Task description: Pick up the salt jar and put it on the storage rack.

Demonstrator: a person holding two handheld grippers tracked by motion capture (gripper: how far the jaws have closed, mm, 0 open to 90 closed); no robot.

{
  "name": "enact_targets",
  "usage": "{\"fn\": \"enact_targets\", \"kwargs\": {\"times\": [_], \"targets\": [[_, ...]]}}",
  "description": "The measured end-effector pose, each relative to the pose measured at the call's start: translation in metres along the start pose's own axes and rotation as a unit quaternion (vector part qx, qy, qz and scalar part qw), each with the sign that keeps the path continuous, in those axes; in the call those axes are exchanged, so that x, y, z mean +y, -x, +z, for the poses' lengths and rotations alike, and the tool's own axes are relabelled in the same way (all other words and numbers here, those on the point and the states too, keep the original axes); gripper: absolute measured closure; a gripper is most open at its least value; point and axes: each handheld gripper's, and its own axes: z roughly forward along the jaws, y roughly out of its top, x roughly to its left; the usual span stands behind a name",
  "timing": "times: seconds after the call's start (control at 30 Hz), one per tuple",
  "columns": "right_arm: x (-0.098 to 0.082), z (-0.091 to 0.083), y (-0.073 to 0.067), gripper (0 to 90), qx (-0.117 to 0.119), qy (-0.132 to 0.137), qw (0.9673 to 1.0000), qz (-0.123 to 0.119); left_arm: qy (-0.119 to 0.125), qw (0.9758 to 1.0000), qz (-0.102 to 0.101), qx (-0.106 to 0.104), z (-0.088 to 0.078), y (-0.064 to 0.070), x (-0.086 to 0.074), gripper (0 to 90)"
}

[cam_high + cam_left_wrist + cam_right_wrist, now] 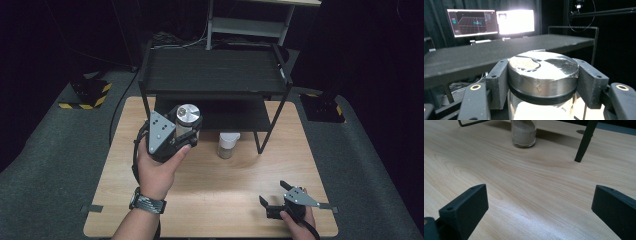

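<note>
The left gripper (pixel 541 82) fills the foreground of its own view, its two black jaws clamped on either side of the metal-lidded jar (pixel 542 75), gripping just at the lid's rim so the clear glass body hangs below the pads. In the high view that left gripper (pixel 186 131) holds the jar (pixel 188 120) up off the wooden table (pixel 210 200), in front of the black two-tier shelf (pixel 212 72), whose upper deck lies ahead of the jaws and about level with them in the left gripper view. The step in hand looks like carrying the jar to that shelf; to do it well, I would keep the clamp firm, since the grip is high on a smooth lid, hold the jar upright, and clear the shelf's front edge before moving forward. A smaller jar with a white cap (pixel 228 145) stands on the table to the right of the left gripper, near the shelf's leg, so the path should stay clear of it. The right gripper (pixel 285 197) rests low by the table's near edge, jaws spread wide with nothing between them, well apart from the work.
</note>
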Motion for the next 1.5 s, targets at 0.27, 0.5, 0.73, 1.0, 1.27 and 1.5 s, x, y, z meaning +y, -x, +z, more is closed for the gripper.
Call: {"fn": "enact_targets", "kwargs": {"times": [0.27,0.5,0.73,1.0,1.27,1.5], "targets": [[0.0,0.0,0.0,0.3,0.001,0.001,1.0,0.0,0.007,1.0,-0.005,0.004,0.006,0.002,0.014,34.7],[0.0,0.0,0.001,0.2,0.003,0.0,1.0,0.0,0.014,0.9999,-0.004,0.008,0.011,0.002,0.025,34.7],[-0.001,0.0,0.001,0.2,0.002,0.002,1.0,0.001,0.021,0.9996,-0.014,0.012,0.015,-0.002,0.036,34.8],[0.0,0.0,0.001,0.3,0.002,0.001,1.0,-0.001,0.028,0.9992,-0.02,0.021,0.022,-0.007,0.048,34.7],[-0.001,0.0,0.003,0.2,0.006,0.001,1.0,0.005,0.044,0.9985,-0.008,0.031,0.032,-0.012,0.059,34.7],[-0.001,0.0,0.002,0.2,0.004,0.002,1.0,0.004,0.047,0.998,-0.007,0.042,0.042,-0.012,0.068,34.7]]}}
